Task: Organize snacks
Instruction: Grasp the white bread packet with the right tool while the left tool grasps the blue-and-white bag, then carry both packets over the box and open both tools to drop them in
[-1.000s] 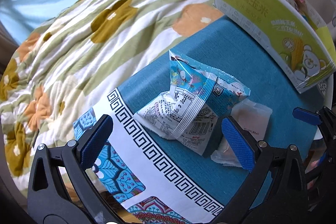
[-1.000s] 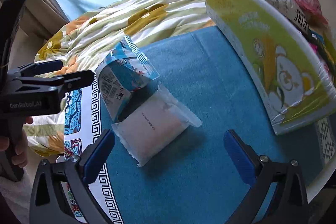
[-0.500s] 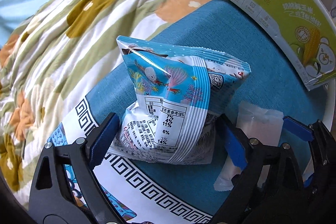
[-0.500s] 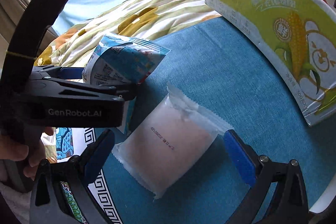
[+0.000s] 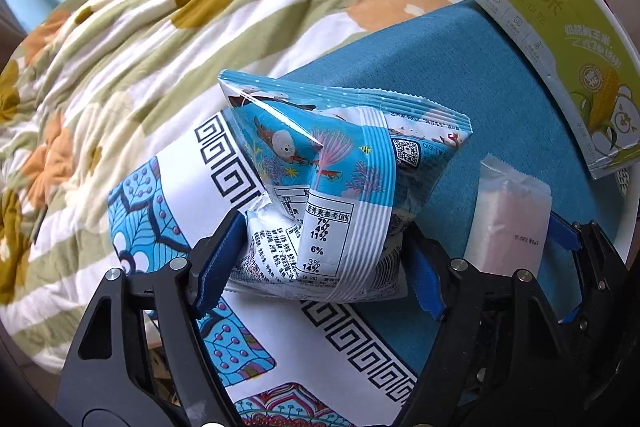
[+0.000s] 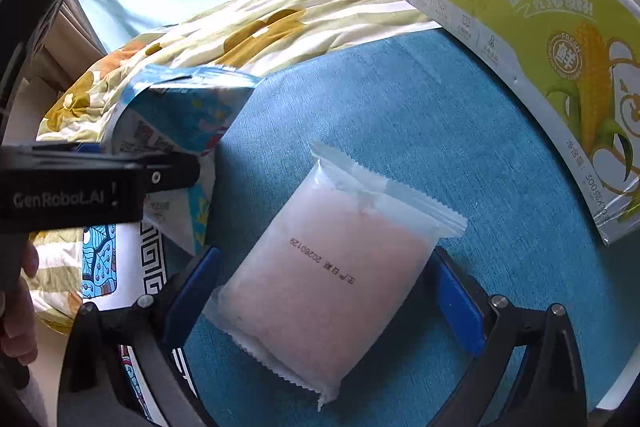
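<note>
Left gripper [image 5: 320, 263] has just been closing and now pinches the blue snack bag [image 5: 340, 179]; right gripper [image 6: 320, 291], closing slightly, straddles the white packet [image 6: 332, 275] lying flat, contact not discernible. Both packs sit on a blue tablecloth [image 6: 420, 99] beside a flowered quilt [image 5: 140, 47]. One yellow-green box [image 6: 540, 27] holds further packets, mostly cut off.
</note>
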`<state>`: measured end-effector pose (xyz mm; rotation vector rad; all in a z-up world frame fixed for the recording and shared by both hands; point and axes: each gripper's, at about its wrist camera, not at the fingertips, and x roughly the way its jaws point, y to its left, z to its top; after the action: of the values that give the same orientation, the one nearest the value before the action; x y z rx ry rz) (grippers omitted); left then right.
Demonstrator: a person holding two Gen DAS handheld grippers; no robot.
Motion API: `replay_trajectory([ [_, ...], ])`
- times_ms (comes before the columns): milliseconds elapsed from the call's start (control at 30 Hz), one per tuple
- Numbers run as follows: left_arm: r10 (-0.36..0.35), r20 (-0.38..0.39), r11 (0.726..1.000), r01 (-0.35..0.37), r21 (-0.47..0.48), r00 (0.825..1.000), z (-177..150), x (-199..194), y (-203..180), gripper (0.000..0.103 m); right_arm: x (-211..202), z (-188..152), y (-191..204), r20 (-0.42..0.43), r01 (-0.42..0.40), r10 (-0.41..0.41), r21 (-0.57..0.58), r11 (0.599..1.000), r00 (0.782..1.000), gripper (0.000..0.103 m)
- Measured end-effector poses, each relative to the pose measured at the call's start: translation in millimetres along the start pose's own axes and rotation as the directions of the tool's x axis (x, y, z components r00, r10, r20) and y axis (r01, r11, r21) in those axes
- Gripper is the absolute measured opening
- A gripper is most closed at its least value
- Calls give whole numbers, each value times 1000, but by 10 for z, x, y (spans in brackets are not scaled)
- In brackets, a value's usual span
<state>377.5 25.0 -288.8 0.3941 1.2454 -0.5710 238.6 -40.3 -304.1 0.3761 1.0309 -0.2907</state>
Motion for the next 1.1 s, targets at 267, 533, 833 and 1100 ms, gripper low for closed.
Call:
replay_trajectory([
  [267, 13, 5, 997, -12, -74, 1000, -203, -72, 41, 70, 30, 89, 4, 17, 16, -15, -50, 999, 1000, 69],
  [533, 6, 39, 991, -1, -137, 999, -235, -274, 33, 66, -166, 148, -27, 70, -39, 46, -95, 995, 997, 64],
  [833, 26, 127, 983, -2, -186, 992, -233, -910, -84, 66, -680, 292, -146, 138, -101, 112, -88, 991, 984, 61],
  [1100, 49, 222, 982, -7, -187, 974, -100, -1632, -582, 66, -1503, 559, -397, 244, -155, 182, -126, 980, 952, 61],
])
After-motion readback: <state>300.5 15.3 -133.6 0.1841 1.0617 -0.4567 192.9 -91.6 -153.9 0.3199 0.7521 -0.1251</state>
